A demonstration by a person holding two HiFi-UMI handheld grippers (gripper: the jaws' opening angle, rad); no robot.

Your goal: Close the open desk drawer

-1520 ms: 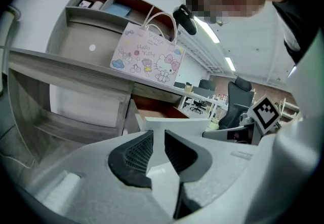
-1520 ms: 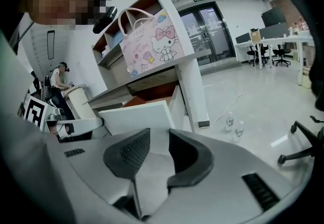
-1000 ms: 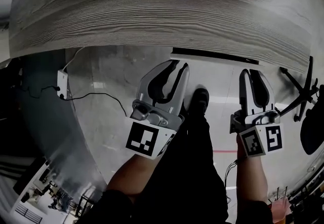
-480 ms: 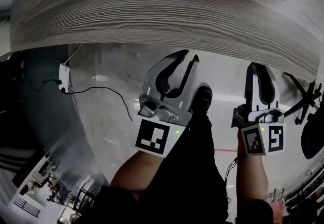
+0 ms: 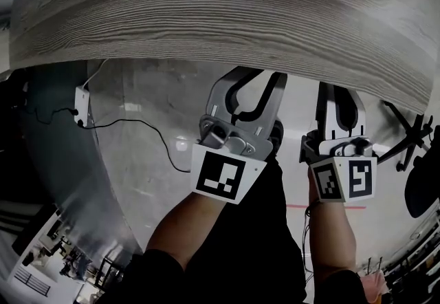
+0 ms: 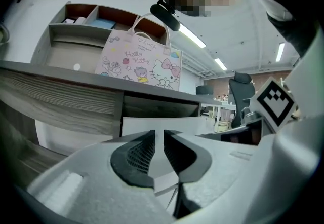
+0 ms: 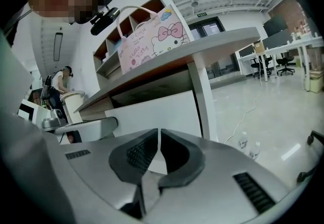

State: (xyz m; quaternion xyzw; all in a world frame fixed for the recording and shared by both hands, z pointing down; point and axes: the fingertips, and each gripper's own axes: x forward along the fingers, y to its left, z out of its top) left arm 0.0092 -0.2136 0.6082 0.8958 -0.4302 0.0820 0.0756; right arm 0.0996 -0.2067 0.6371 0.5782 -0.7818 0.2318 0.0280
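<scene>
Facing the drawer (image 6: 142,124) in both gripper views, its white front sitting just under the desk (image 5: 206,14), with a dark gap between that front and the wood-grain top. Pointing both claws at the front, side by side, and reaching in beneath the desk edge in the head view. Not telling from any view whether the tips are touching it.

Holding the left claw (image 6: 159,137) with pads slightly apart, gripping nothing, only the white front showing through the slit. Closing the right claw (image 7: 159,136), pads down to a thin sliver, catching nothing in it.

Noting, up on the desk, a pale cartoon bag (image 6: 142,68) in front of a shelf (image 6: 81,20). Noting, further out, a black cable (image 5: 137,127) trailing across the grey floor (image 5: 151,158) left of the claws, and a chair (image 6: 240,91) off to the right.
</scene>
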